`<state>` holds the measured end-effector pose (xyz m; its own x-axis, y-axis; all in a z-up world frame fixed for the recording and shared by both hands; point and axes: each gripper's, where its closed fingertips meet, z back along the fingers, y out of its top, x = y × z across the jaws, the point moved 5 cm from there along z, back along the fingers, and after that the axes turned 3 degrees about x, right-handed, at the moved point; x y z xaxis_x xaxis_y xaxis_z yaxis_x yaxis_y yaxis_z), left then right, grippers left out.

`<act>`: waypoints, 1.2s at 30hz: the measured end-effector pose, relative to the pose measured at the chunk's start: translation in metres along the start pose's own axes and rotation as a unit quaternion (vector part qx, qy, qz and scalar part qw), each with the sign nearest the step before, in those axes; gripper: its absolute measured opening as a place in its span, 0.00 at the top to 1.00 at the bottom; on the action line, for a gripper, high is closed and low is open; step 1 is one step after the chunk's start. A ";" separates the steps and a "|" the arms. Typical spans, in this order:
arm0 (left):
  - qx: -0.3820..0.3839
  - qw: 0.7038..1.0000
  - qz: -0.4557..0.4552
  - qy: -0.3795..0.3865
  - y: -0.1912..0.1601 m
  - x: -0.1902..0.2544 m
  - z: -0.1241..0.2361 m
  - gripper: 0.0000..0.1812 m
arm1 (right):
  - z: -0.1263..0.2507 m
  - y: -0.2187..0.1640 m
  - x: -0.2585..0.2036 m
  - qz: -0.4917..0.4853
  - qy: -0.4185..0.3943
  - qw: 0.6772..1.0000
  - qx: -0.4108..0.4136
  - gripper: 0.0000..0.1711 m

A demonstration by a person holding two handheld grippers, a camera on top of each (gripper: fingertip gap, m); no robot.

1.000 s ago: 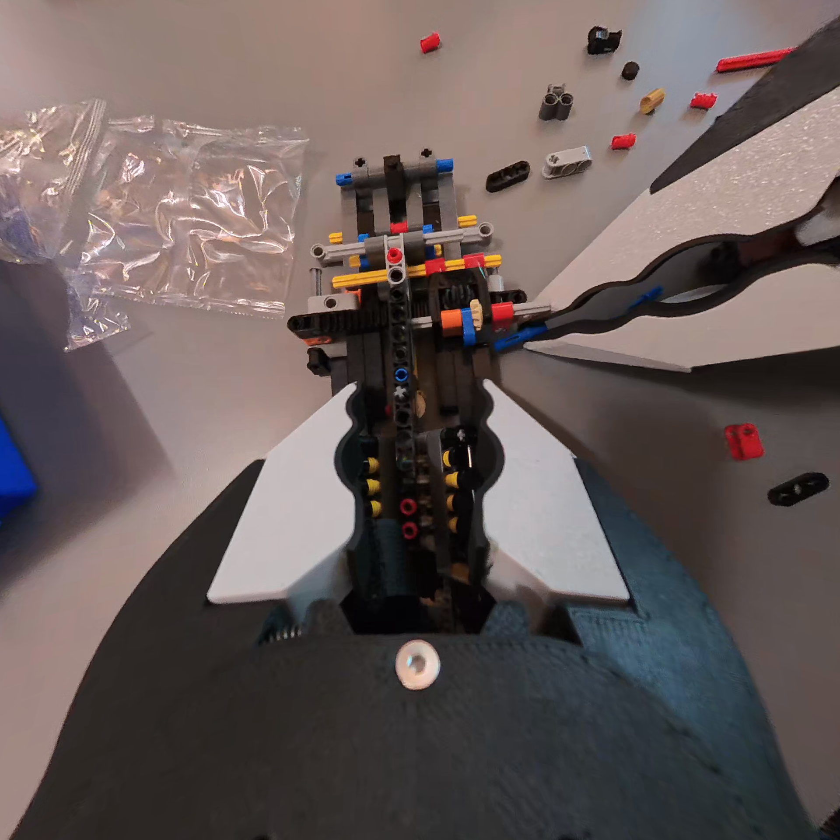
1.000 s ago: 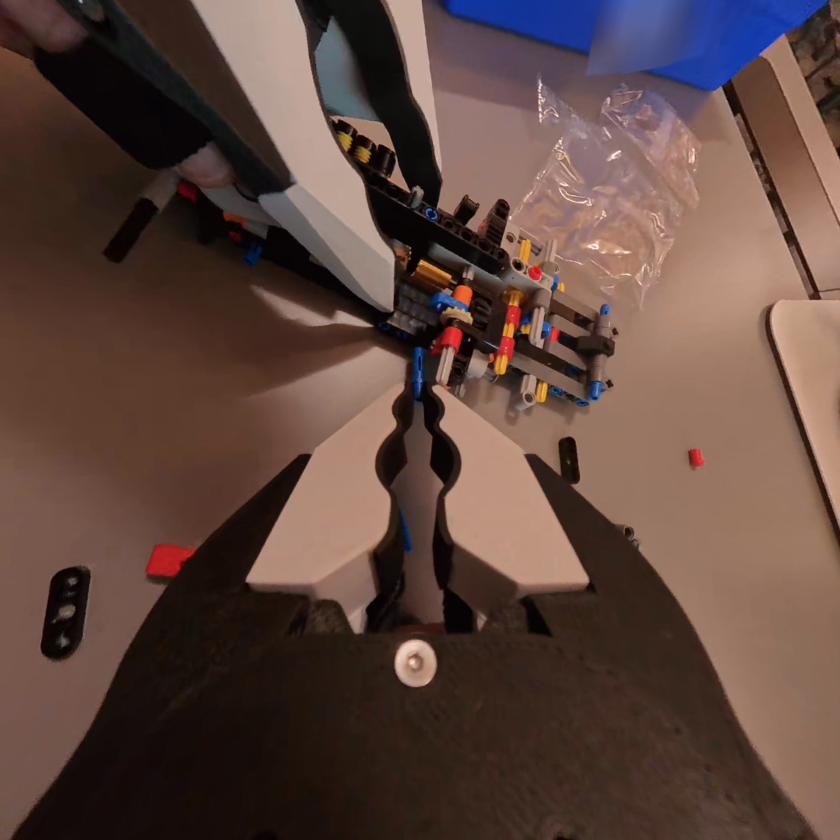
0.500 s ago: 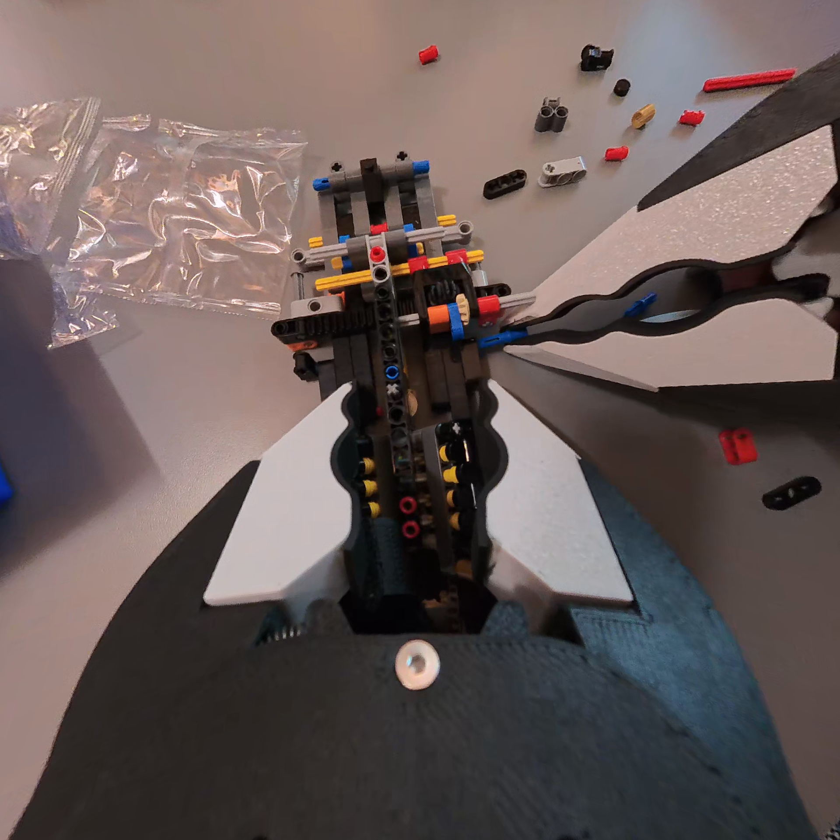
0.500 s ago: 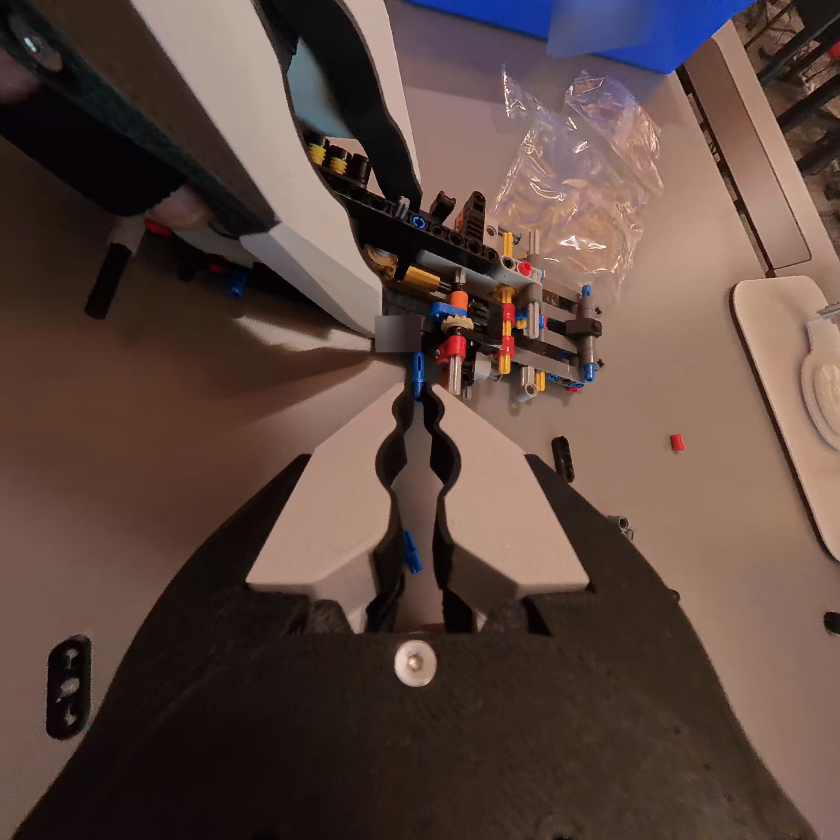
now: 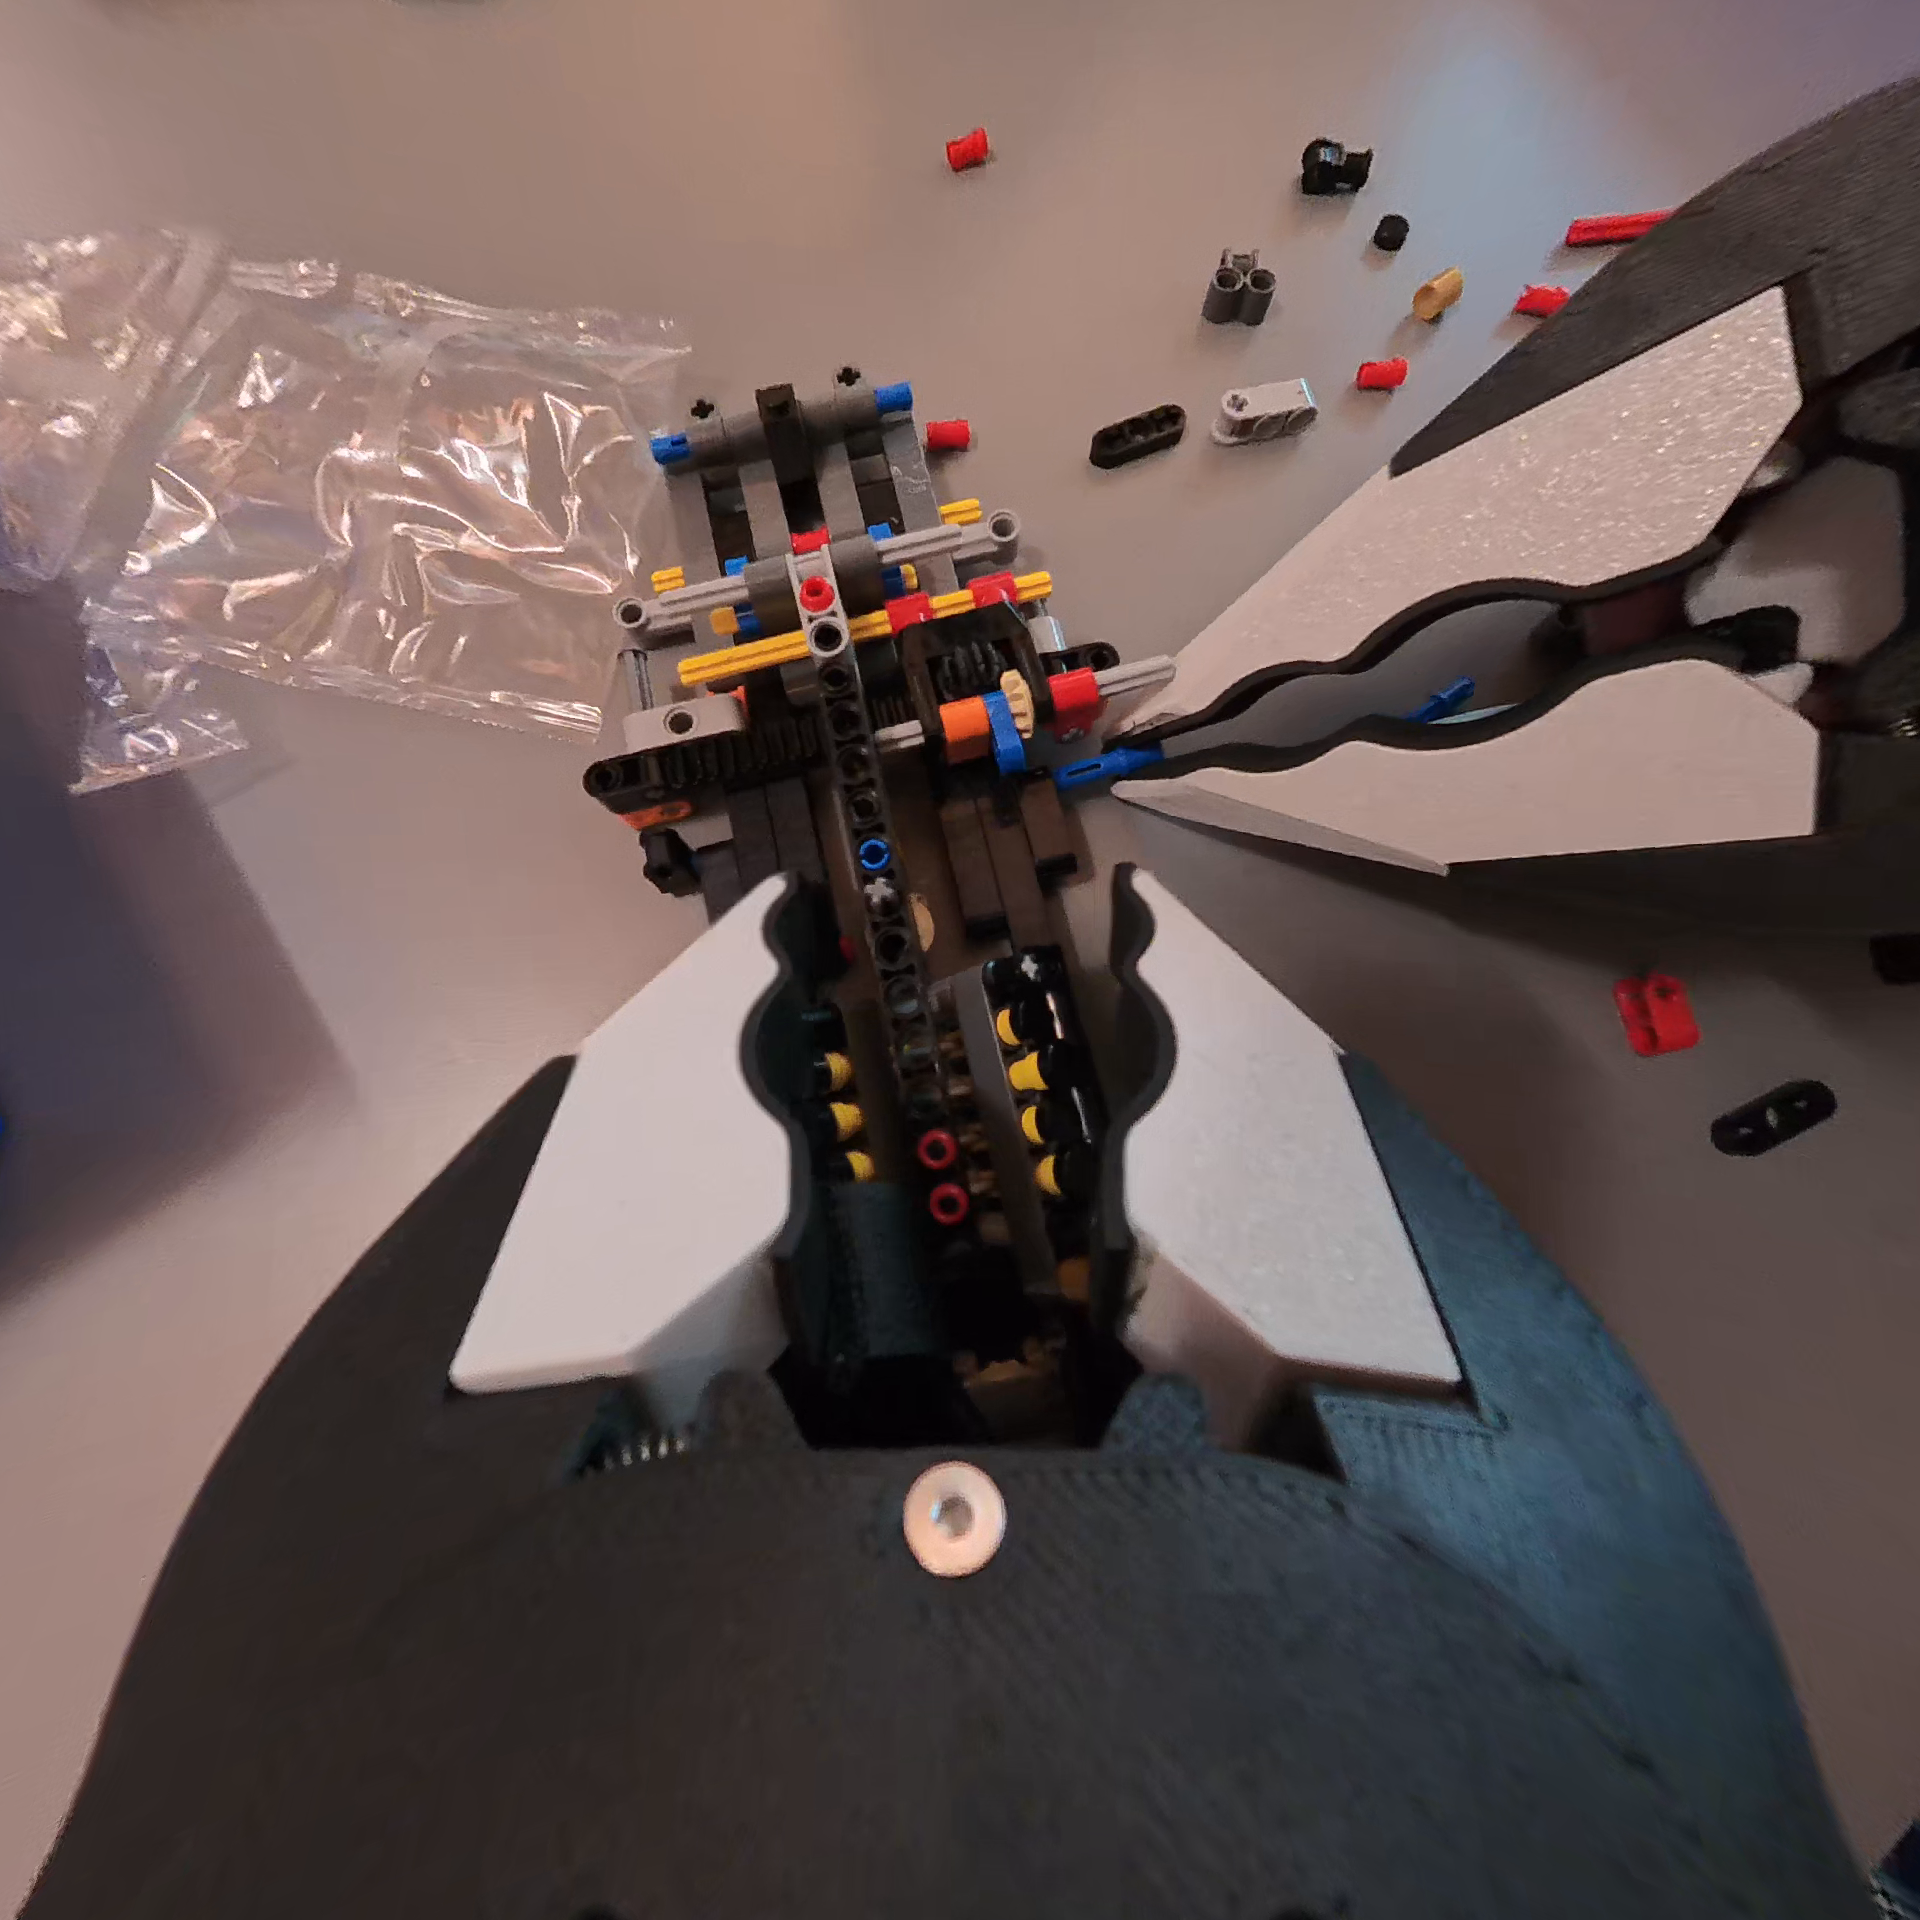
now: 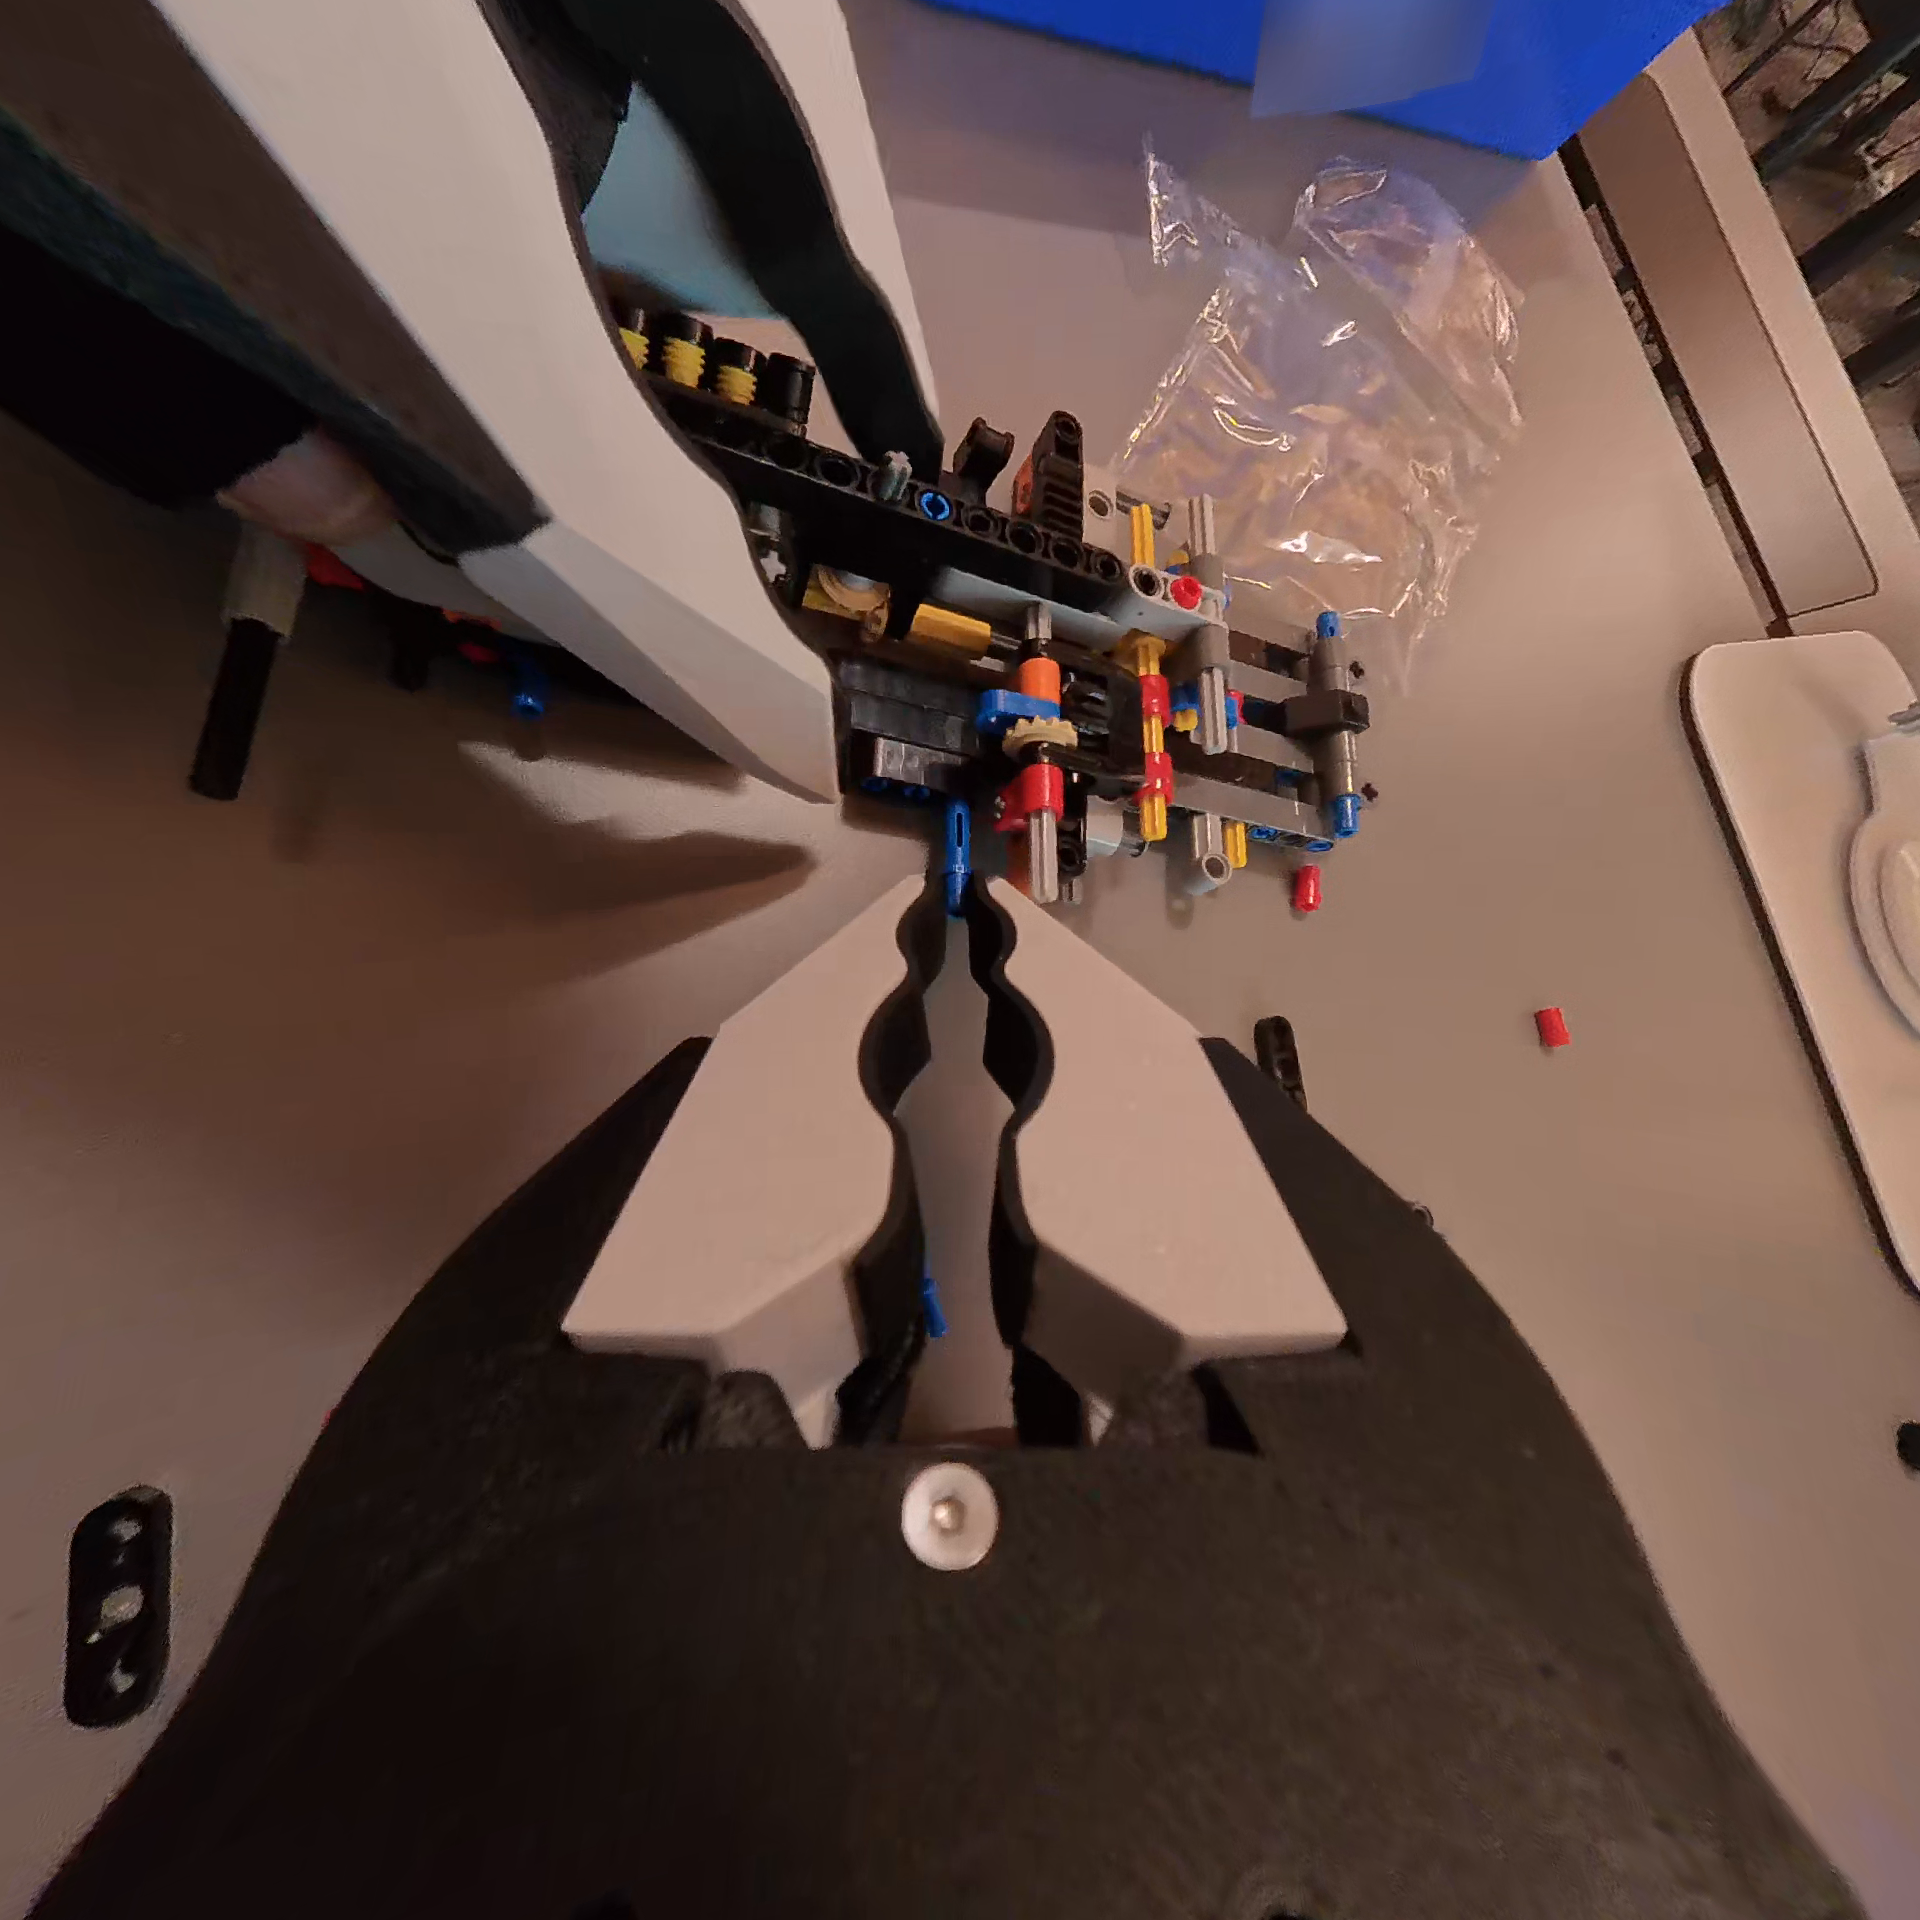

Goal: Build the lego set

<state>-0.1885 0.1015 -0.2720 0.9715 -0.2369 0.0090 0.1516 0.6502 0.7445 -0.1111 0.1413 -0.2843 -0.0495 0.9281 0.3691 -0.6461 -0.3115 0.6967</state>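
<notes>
The lego assembly (image 5: 862, 707) — a long black, grey, yellow, red and blue frame of beams and axles — lies near the middle of the table (image 5: 1351, 1195), its near end clamped between the white fingers of the left gripper (image 5: 951, 904). Those jaws stand well apart but press on both flanks of the frame, so the left tongs are clenched on the assembly itself.

The right gripper (image 6: 954, 891) comes in from the frame's side. Its wavy black-lined jaws are nearly closed and pinch a small blue pin (image 6: 956, 847) at their very tips; the pin's free end touches the side of the assembly, just beside a grey axle carrying red, tan, blue and orange pieces (image 6: 1034, 748). From the left wrist view the same pin (image 5: 1096, 771) shows at the frame's right flank, between the tips of the right tongs.

A crumpled clear plastic bag (image 5: 343, 540) lies beside the frame toward the table's far left. Loose parts are scattered toward the far right corner — small red pins (image 5: 1382, 372), a black link (image 5: 1138, 434), a light grey connector (image 5: 1262, 400), a dark grey double connector (image 5: 1238, 289) and a tan piece (image 5: 1437, 294). Nearer, on the right, sit a red block (image 5: 1655, 1014) and another black link (image 5: 1771, 1117). A blue bin (image 6: 1455, 62) stands at the far edge in the right wrist view.
</notes>
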 end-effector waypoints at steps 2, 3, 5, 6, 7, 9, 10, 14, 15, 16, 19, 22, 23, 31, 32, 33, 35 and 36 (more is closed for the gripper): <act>0.012 1.000 -0.003 0.006 0.005 -0.002 0.005 0.66 | 0.000 0.000 0.000 0.001 0.000 1.000 0.000 0.99; 0.013 1.000 -0.005 0.009 0.007 -0.003 0.008 0.66 | 0.000 0.000 0.000 0.001 0.001 1.000 0.001 0.99; 0.010 1.000 -0.006 0.019 0.009 -0.011 0.010 0.66 | 0.000 0.000 0.001 0.001 0.002 1.000 0.001 0.99; 0.007 1.000 -0.001 0.020 0.009 -0.015 0.009 0.68 | 0.000 0.000 0.001 0.002 0.003 1.000 0.001 0.99; 0.005 1.000 0.005 0.018 0.009 -0.019 0.009 0.68 | 0.000 0.000 0.001 0.001 0.004 1.000 0.001 0.99; 0.002 1.000 0.018 0.000 0.009 -0.022 0.010 0.70 | -0.001 0.000 0.001 -0.001 0.006 1.000 0.001 0.99; 0.004 1.000 0.024 -0.009 0.011 -0.023 0.012 0.70 | -0.001 0.000 0.001 0.000 0.005 1.000 0.000 0.99; -0.003 1.000 0.016 -0.017 0.014 -0.031 0.017 0.74 | -0.001 0.000 0.001 0.001 0.005 1.000 0.000 0.99; -0.009 1.000 0.014 -0.025 0.014 -0.030 0.016 0.75 | -0.001 0.000 0.002 0.000 0.006 1.000 0.000 0.99; -0.017 0.999 0.006 -0.028 0.013 -0.030 0.014 0.77 | -0.001 0.000 0.002 -0.001 0.007 1.000 0.000 0.99; -0.040 0.999 -0.014 -0.032 0.007 -0.029 0.004 0.85 | -0.002 0.001 0.002 -0.001 0.008 1.000 0.001 0.99; -0.037 0.998 -0.017 -0.045 0.006 -0.023 0.000 0.95 | -0.002 0.001 0.002 -0.003 0.008 1.000 0.001 0.99; -0.035 0.998 -0.020 -0.041 0.006 -0.023 -0.002 0.95 | -0.002 0.001 0.002 -0.002 0.008 1.000 0.001 0.99; -0.024 0.999 -0.005 -0.037 0.006 -0.022 -0.003 0.96 | -0.003 0.002 0.001 0.000 0.005 1.000 0.003 0.99; -0.022 0.999 0.000 -0.038 0.006 -0.022 -0.003 0.96 | -0.003 0.001 0.002 -0.001 0.003 1.000 0.003 0.99; -0.020 0.999 0.005 -0.038 0.007 -0.022 -0.003 0.96 | -0.003 0.001 0.002 -0.002 0.002 1.000 0.003 0.99; -0.015 0.999 0.016 -0.040 0.007 -0.022 -0.003 0.96 | -0.002 0.001 0.003 -0.004 -0.001 1.000 0.005 0.99; -0.013 0.999 0.025 -0.044 0.007 -0.022 -0.003 0.95 | -0.002 0.001 0.003 -0.004 -0.002 1.000 0.003 0.99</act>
<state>-0.2078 0.1133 -0.2693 0.9586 -0.2647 0.1052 0.1087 0.6812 0.7239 -0.1135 0.1441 -0.2841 -0.0416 0.9294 0.3668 -0.6418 -0.3062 0.7031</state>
